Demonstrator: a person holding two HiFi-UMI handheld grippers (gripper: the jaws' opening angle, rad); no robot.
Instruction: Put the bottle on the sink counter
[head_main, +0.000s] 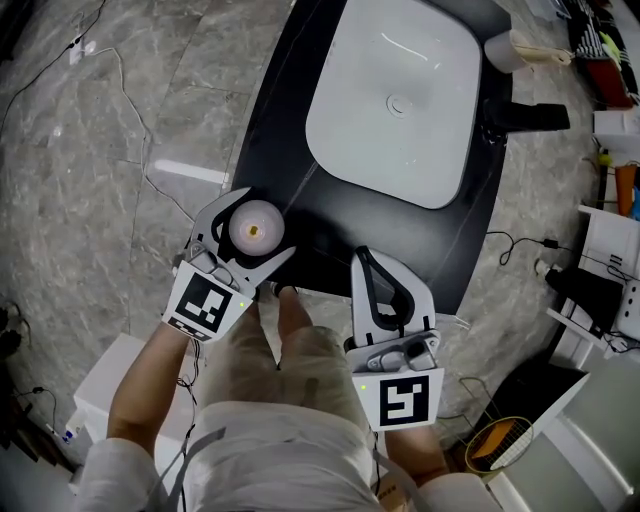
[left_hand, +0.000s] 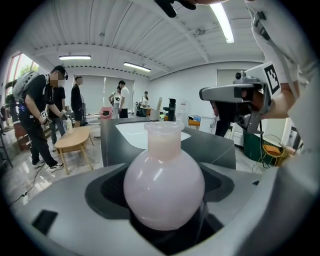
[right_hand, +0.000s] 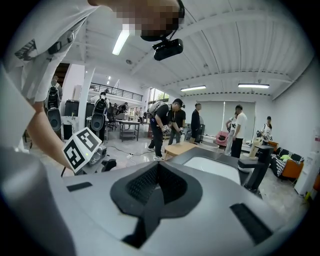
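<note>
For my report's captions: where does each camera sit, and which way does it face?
Head view: on the person's head, facing steeply down at the sink counter; forearms, left gripper holding the bottle, shut right gripper.
Left gripper view: on the left gripper, facing past the bottle toward the counter; right gripper and arm show.
Right gripper view: on the right gripper, facing the counter over shut jaws; left gripper's marker cube shows.
Shared: both gripper views show the white basin.
</note>
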